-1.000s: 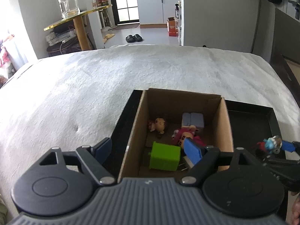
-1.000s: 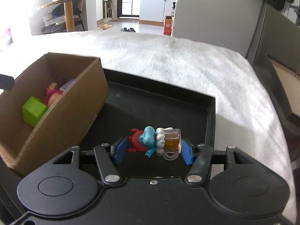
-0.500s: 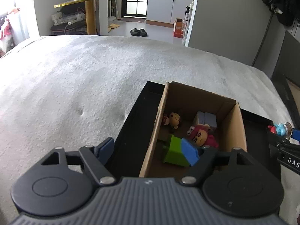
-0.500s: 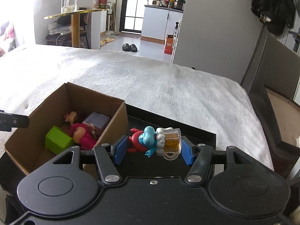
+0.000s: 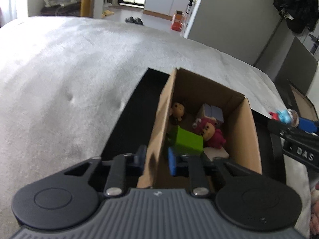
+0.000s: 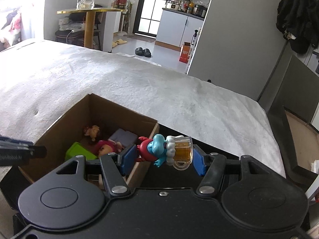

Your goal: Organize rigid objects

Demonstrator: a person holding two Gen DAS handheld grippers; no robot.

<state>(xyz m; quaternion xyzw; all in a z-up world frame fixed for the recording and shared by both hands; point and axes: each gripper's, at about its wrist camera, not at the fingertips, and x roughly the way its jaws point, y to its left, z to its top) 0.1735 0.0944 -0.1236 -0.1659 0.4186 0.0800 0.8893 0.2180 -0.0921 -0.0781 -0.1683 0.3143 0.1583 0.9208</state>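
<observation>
Item: cardboard box (image 5: 245,137), open-topped, stood on a black tray (image 5: 137,111) laid over a pale grey blanket (image 5: 69,63). The box served as the collecting bin, which would account for both tools converging on it.

Contents, left wrist view: green block (image 5: 188,140) near centre; pink plush-like figure (image 5: 211,131) at 3 o'clock of the block, touching it; small brown-haired doll (image 5: 178,110) at 11 o'clock; lilac block (image 5: 212,112) at 1 o'clock, against the far wall.

Left gripper (image 5: 154,159): jaws were closing astride the box's left wall, one blue pad outside, one inside, the cardboard between them. Whether the pads yet pressed it could not be told. Judged purpose: to steady the box for a deposit. Tool pitched steeply downward at the near left corner.

Right gripper (image 6: 162,155): fingers were clamped on a blue Smurf figurine with beer mug (image 6: 165,151), lying sideways, red trousers against the left pad, mug against the right. It was carried clear of the tray, over the box's right rim, tilted moderately downward. The figurine was not yet in the box; release was judged the pending step.
</observation>
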